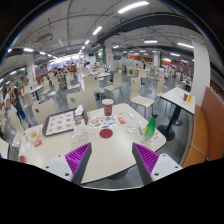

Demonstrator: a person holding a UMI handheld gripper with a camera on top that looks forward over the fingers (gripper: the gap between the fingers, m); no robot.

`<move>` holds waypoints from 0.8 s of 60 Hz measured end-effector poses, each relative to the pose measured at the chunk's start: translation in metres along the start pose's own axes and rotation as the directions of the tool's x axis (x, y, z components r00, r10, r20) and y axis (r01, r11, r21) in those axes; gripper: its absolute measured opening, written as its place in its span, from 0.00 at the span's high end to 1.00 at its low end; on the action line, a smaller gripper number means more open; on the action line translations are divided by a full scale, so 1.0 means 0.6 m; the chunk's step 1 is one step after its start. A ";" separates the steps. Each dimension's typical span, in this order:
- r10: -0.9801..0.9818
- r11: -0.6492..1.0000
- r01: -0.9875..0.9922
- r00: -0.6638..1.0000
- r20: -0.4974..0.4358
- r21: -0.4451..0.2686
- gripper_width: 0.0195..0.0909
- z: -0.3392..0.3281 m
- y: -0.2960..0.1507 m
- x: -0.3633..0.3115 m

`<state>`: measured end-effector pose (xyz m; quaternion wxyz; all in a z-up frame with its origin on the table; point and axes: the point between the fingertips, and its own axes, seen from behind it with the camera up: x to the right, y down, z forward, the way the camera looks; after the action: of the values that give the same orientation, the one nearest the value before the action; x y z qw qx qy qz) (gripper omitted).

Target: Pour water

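Note:
A pale round table (112, 168) lies ahead of my gripper (112, 150), which is open with only bare tabletop between its purple pads (72, 161). Beyond the fingers a green bottle (150, 127) stands upright towards the right side of the table. A reddish-brown cup (108, 106) stands at the far middle, and a flat red disc (106, 132) lies nearer, just ahead of the fingers. A small clear glass (80, 128) stands left of the disc. The gripper is apart from all of them.
A dark-rimmed tray (57, 123) lies on the table's left side, with another cup (37, 136) near its left edge. Small scraps are scattered near the cup. Behind are several cafeteria tables and chairs, a table at the right (182, 98) and an orange seat (212, 135).

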<state>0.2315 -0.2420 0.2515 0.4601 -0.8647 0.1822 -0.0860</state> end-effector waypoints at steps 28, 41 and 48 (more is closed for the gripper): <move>0.039 0.995 -0.040 0.999 0.008 0.095 0.09 0.156 0.015 0.211; 0.031 0.988 -0.027 0.999 -0.025 0.152 0.09 0.347 0.035 0.336; 0.035 0.981 -0.034 0.999 0.000 0.191 0.09 0.441 0.026 0.347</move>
<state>0.5030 -0.1299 0.0861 0.5419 -0.8132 0.1889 -0.0967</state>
